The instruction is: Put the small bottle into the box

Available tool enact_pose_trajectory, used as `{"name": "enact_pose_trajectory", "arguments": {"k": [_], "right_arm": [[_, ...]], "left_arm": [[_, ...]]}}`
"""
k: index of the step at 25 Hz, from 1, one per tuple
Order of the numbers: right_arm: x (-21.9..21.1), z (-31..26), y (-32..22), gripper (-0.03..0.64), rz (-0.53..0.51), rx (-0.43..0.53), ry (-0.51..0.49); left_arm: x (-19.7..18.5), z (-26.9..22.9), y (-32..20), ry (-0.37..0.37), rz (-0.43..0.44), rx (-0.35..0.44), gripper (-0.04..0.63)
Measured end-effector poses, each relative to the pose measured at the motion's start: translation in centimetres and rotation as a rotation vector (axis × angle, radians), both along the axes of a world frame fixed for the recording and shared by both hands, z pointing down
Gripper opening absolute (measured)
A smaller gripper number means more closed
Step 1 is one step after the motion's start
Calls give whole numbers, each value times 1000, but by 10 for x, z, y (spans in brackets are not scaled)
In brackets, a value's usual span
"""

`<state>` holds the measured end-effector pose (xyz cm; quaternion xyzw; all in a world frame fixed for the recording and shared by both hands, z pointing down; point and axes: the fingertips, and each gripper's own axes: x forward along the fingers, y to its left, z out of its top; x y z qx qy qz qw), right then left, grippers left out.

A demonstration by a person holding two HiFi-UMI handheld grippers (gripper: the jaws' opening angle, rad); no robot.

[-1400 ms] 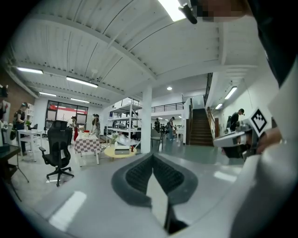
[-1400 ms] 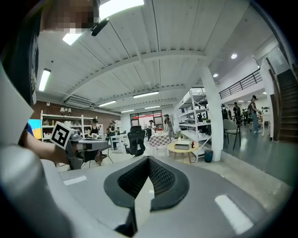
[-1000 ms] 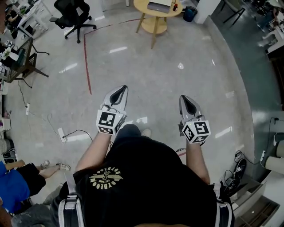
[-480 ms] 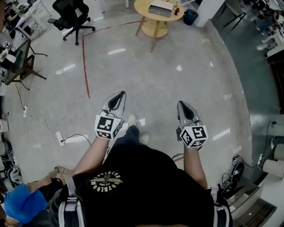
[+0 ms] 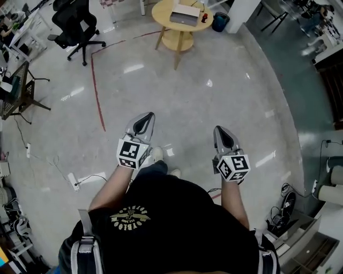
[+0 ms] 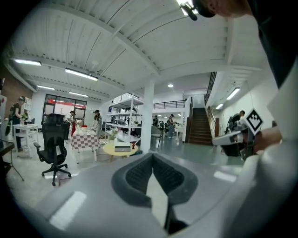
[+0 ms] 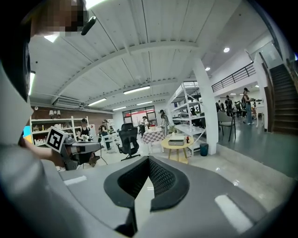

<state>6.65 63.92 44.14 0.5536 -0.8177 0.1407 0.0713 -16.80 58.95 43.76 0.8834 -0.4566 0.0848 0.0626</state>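
Observation:
Far ahead stands a round yellow table (image 5: 165,12) with a grey box (image 5: 185,14) and a small red bottle (image 5: 204,17) on it. Both also show in the left gripper view, box (image 6: 122,147) and bottle (image 6: 133,146), and in the right gripper view, box (image 7: 176,142) and bottle (image 7: 187,139). My left gripper (image 5: 143,124) and right gripper (image 5: 222,138) are held side by side over the floor, well short of the table. Each is shut with nothing between its jaws.
A black office chair (image 5: 72,24) stands left of the table and a blue bin (image 5: 220,21) right of it. A red line (image 5: 96,88) runs along the floor. Cables and a power strip (image 5: 72,179) lie at the left. A white column (image 7: 212,111) rises near the table.
Both grippers have moved forward with the walking person. The table, box and bottle have come further into the head view. The person in blue at the lower left has left the view.

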Motion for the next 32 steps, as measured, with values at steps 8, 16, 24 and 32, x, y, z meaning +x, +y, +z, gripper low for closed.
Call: {"name": "enact_pose_trajectory", "arguments": {"k": [8,16,24,32], "right_arm": [[-18,-45,-51,8,51,104,28],[-47,-61,-80,8,62,200,64],[-58,-36,-120,8,11,169,47],[-64,-22,-136,8,-8,132,49]], "left_arm": [[1,-56,-75,82,81,119,0],[-15,-31,-108,92,94,51,0],[-16,-4,-141,62,83,2,0],[-20,-8,-152,50,68,3,0]]}}
